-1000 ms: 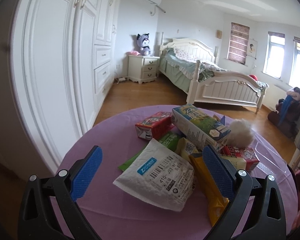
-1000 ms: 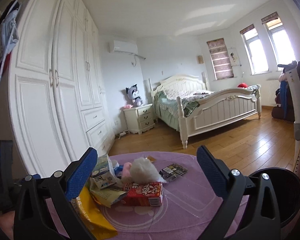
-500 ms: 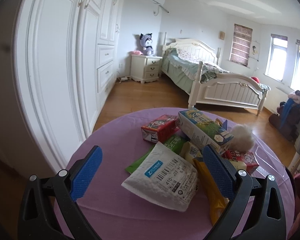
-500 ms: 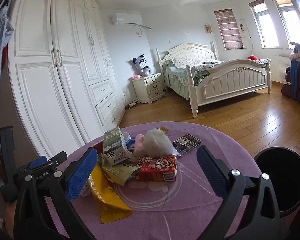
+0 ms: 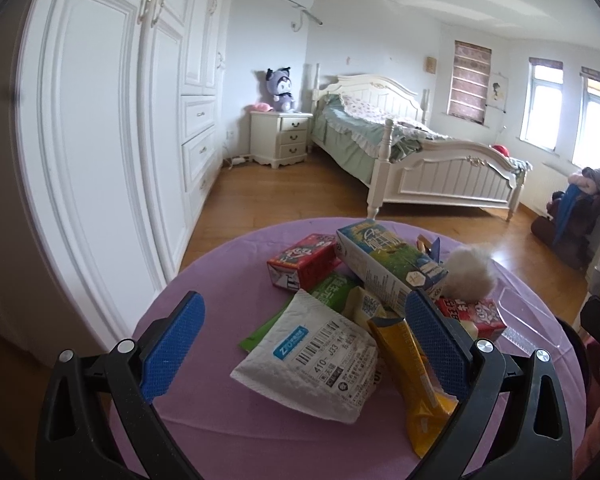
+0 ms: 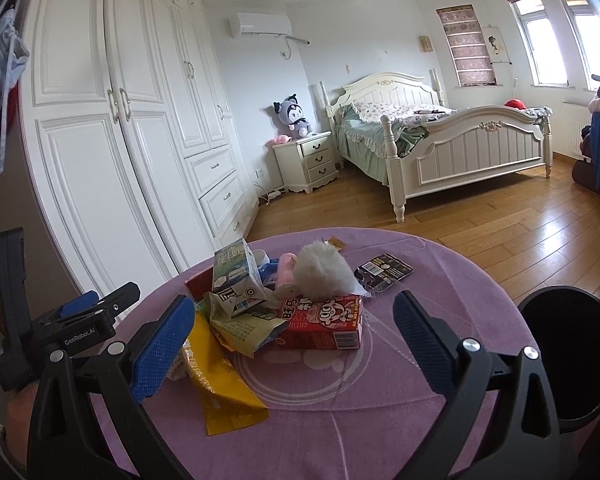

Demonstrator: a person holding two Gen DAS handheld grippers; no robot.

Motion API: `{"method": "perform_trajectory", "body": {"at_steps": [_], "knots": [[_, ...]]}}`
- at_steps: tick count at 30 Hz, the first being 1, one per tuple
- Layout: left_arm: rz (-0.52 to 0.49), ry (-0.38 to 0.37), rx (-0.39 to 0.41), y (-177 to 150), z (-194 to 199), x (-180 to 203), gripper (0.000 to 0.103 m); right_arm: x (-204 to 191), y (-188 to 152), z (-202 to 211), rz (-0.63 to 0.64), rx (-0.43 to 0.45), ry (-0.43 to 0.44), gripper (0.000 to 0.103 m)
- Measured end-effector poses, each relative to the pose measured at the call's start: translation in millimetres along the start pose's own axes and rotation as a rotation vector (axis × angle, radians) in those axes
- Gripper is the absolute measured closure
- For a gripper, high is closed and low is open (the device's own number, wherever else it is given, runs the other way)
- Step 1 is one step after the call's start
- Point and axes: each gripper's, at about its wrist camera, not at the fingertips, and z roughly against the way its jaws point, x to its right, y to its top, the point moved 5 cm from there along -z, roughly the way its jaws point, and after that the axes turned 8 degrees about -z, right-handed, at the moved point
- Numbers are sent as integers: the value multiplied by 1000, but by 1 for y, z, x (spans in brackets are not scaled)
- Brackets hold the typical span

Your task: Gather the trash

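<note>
In the left wrist view, no trash is picked up yet. The left gripper (image 5: 302,338) is held low over the purple counter (image 5: 220,268), jaws wide open and empty, around the white packet (image 5: 312,354).

In the right wrist view, the right gripper (image 6: 290,338) is held wide open and empty too, near the red carton (image 6: 324,322). The black bin (image 6: 572,350) is seen at the right. A grab is probably needed next.
</note>
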Motion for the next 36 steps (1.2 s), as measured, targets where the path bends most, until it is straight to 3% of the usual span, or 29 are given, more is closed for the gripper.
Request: {"method": "perform_trajectory", "body": {"at_steps": [19, 25, 32, 36], "knots": [[1, -42, -35, 3, -16, -5, 4, -8, -3, -28, 3, -77, 41, 5], [-11, -108, -82, 14, -46, -28, 4, -46, 20, -60, 128, -128, 96, 5], [-131, -215, -202, 29, -112, -34, 5, -85, 22, -136, 292, -313, 61, 7], [-163, -282, -290, 28, -155, -29, 10, -86, 7, -174, 314, -432, 24, 24]]}}
